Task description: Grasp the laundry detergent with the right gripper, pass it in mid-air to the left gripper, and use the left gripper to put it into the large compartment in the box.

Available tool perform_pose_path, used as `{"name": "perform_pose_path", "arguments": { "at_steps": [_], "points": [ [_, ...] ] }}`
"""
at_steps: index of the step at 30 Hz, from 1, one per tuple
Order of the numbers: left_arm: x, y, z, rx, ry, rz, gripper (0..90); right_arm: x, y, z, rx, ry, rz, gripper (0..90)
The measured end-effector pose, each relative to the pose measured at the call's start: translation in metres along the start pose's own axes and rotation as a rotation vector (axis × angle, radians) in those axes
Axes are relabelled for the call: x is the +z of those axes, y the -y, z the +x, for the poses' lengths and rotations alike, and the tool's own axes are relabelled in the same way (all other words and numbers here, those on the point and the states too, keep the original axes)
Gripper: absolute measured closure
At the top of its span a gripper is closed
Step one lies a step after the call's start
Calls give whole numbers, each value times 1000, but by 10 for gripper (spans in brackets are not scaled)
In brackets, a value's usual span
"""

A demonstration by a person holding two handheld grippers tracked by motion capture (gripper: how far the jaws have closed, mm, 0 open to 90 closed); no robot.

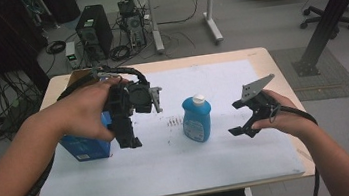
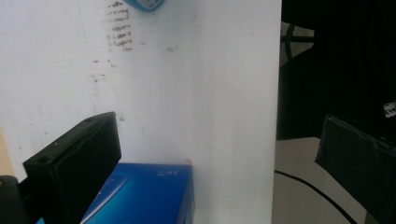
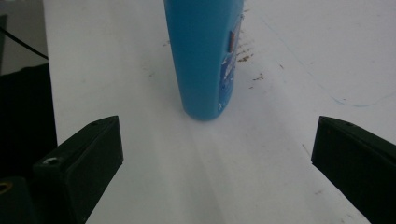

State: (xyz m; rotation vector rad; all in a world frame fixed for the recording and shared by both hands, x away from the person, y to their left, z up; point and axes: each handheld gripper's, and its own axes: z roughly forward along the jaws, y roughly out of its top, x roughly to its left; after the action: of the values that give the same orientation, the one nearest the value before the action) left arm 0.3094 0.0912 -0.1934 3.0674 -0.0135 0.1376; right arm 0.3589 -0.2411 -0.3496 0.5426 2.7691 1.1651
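- Standing upright mid-table, the blue bottle (image 1: 197,119) looks light, rigid and slick; its flat sides suit gripping.
- The right gripper (image 1: 239,117) faces it, jaws apart.
- The left gripper (image 1: 128,143) hovers wide open over the blue box (image 1: 87,148).

Light is dim and even, from overhead, with a cool cast. The white table (image 1: 170,164) is the brightest area; the floor (image 1: 255,32) behind is dull. Shadows are soft and faint. All pictures are grainy and slightly soft; the near jaws look blurred.
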Motion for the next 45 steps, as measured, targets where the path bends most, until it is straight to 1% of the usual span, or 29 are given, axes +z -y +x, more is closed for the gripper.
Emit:
{"name": "perform_pose_path", "arguments": {
  "at_steps": [1, 2, 5, 7, 9, 12, 13, 14, 20, 23, 26, 31, 33, 35, 37, 38, 39, 42, 45],
  "points": [
    [0, 0, -1, 2, -1, 2, 2, 2, 1, 0, 4, -6, -11, 21],
    [0, 0, -1, 2, -1, 2, 2, 2, 1, 0, 4, -6, -11, 21],
    [0, 0, -2, 8, -3, 3, 2, 9, 4, 2, 9, 6, -34, 21],
    [0, 0, -3, 5, -4, 3, 2, 11, 5, 3, 22, 3, -51, 21],
    [0, 1, -3, 3, -4, 5, 2, 14, 5, 4, 24, 4, -74, 17],
    [0, 2, -3, 0, -3, 7, 2, 16, 5, 6, 25, 3, -84, 19],
    [1, 3, -4, 0, 2, 5, 2, 19, 5, 7, 26, 9, -96, 16],
    [1, 3, -4, 1, 0, 5, 2, 20, 6, 7, 30, 8, -100, 16],
    [2, 1, -6, 4, -1, 5, 2, 30, 7, 8, 38, 34, -123, 10],
    [2, 1, -8, 6, -1, 9, 2, 35, 8, 10, 42, 36, -140, 11],
    [2, 1, -9, 6, -1, 9, 2, 41, 11, 10, 60, 43, -161, 13],
    [2, 1, -9, 4, -1, 11, 2, 48, 12, 10, 85, 68, -192, 9],
    [3, 1, -9, 5, 0, 13, 2, 50, 12, 9, 97, 62, -203, 12],
    [3, 1, -9, 5, 1, 13, 2, 52, 12, 10, 99, 65, -212, 7],
    [4, 2, -10, 5, 1, 12, 2, 57, 10, 11, 104, 69, -234, 6],
    [4, 2, -10, 5, 1, 12, 2, 57, 10, 11, 104, 69, -234, 6],
    [4, 2, -10, 4, 4, 13, 2, 61, 10, 12, 105, 79, -243, 6],
    [4, 2, -10, 3, 3, 14, 2, 67, 9, 14, 113, 88, -259, 8],
    [4, 4, -11, 2, 5, 16, 2, 73, 10, 15, 116, 86, -274, 8]
  ]
}}
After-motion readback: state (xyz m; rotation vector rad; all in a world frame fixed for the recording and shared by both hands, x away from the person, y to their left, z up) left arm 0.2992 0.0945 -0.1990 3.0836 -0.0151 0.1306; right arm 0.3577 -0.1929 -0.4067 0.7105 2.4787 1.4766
